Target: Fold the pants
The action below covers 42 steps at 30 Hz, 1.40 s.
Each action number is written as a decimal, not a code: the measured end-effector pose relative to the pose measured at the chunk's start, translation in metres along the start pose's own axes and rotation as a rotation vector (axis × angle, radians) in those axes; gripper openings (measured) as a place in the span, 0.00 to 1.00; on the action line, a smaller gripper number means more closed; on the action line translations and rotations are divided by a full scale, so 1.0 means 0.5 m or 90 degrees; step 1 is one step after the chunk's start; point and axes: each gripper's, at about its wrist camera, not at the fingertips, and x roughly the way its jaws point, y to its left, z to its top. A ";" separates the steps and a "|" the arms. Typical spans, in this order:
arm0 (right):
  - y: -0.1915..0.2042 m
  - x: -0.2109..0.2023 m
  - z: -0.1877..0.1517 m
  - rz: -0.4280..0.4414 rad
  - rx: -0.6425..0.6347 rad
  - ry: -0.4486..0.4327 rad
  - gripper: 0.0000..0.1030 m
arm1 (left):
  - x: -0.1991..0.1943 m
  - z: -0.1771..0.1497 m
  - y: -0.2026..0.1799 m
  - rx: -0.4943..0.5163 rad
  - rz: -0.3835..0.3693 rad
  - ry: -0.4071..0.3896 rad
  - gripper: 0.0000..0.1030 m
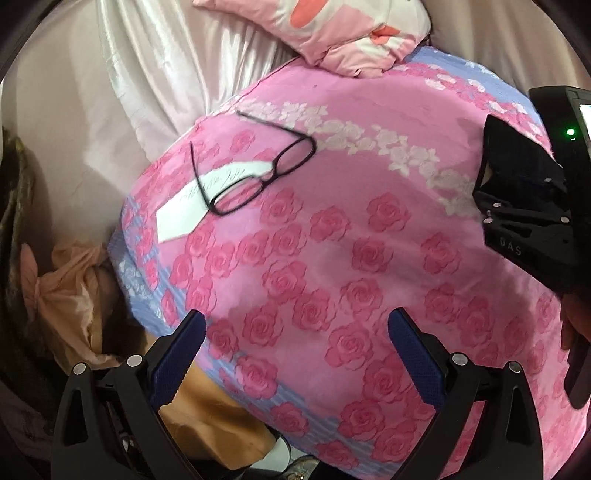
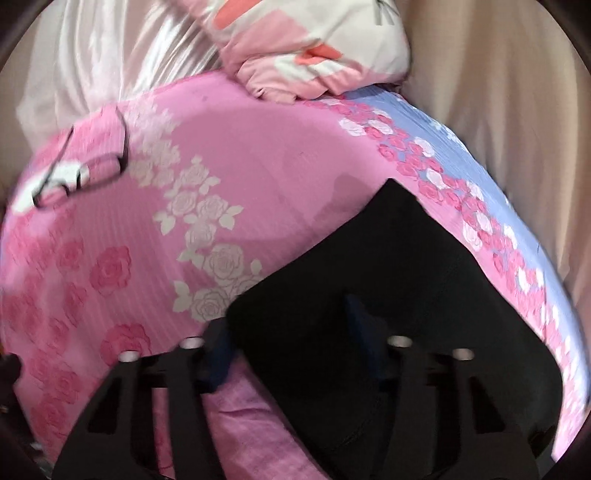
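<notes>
At six o'clock in the left wrist view, the left gripper (image 1: 295, 354) hangs over the rose-printed bedspread (image 1: 332, 229) with its jaws spread wide and nothing between the blue pads (image 1: 181, 358). Below its left finger, at seven o'clock, a tan cloth (image 1: 207, 421) lies off the bed's edge. In the right wrist view, the right gripper (image 2: 291, 339) sits at six o'clock with the black pants (image 2: 369, 295) bunched between its jaws; the fabric covers the fingertips, so I cannot tell whether the pads actually pinch it. The pants lie on the bedspread from the centre out toward four o'clock, with the bed's blue border just beyond them. Farther out, at ten o'clock, black-framed eyeglasses (image 1: 255, 166) rest on a white paper (image 1: 199, 199). In the left view the right gripper's black body appears at three o'clock. At twelve o'clock a pink and white pillow (image 1: 332, 33) lies on the bed's far end, before pale satin drapery (image 1: 122, 74).
</notes>
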 end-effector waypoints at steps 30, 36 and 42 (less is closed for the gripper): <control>-0.808 -0.422 -0.964 0.170 0.979 -0.215 0.25 | -0.330 -0.054 -0.911 0.445 -0.214 -0.117 0.95; -0.818 -0.474 -0.965 0.182 0.958 -0.223 0.80 | -0.328 -0.090 -0.966 0.477 -0.181 -0.112 0.95; -0.835 -0.602 -0.963 0.028 0.866 -0.256 0.80 | -0.305 -0.079 -0.950 0.447 -0.171 -0.095 0.95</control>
